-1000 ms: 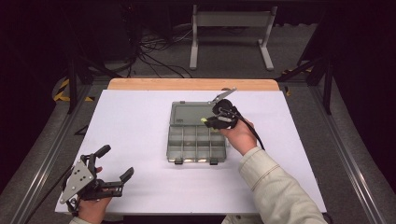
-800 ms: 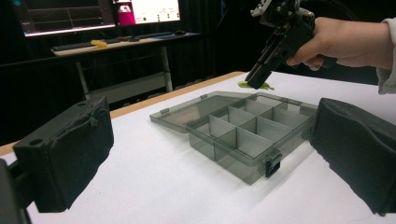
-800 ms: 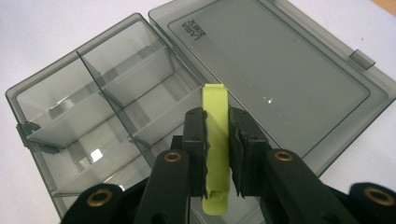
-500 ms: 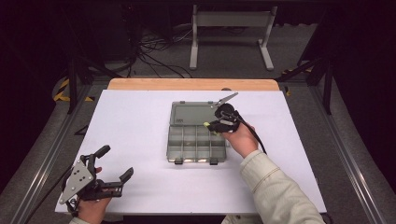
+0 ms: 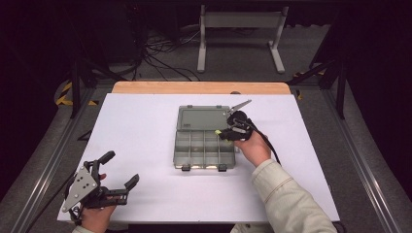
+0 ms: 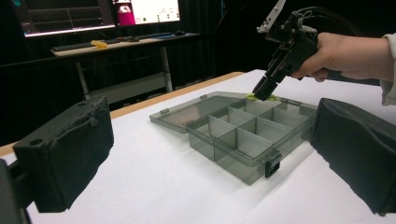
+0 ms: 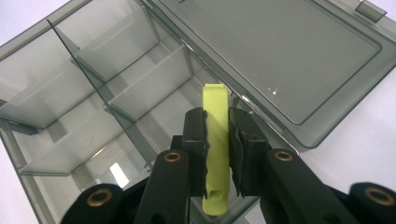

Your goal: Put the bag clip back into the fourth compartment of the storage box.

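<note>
A smoky clear organizer box (image 5: pixel 203 151) lies open mid-table, its lid (image 5: pixel 201 118) flat behind it. My right gripper (image 5: pixel 226 133) is shut on a flat yellow-green strip (image 5: pixel 218 132) and tips down over the box's back right compartment. In the right gripper view, the strip (image 7: pixel 215 140) stands pinched between the two pads (image 7: pixel 195 140), above the dividers (image 7: pixel 93 93) and next to the lid (image 7: pixel 280 56). The left gripper view has that gripper (image 6: pixel 267 87) and strip (image 6: pixel 254 97) at the box's far corner (image 6: pixel 238 135). My left gripper (image 5: pixel 123 166) rests open near the front left edge, nothing in it.
The white table top (image 5: pixel 145 126) has bare room all around the box. A wooden strip (image 5: pixel 199 88) runs along the far edge. Beyond it are cables and a metal stand (image 5: pixel 240 29) on the floor. Monitors (image 6: pixel 93 14) glow on a desk behind.
My right gripper has sunk a little toward the box with the strip still pinched. The left gripper has stayed where it was.
</note>
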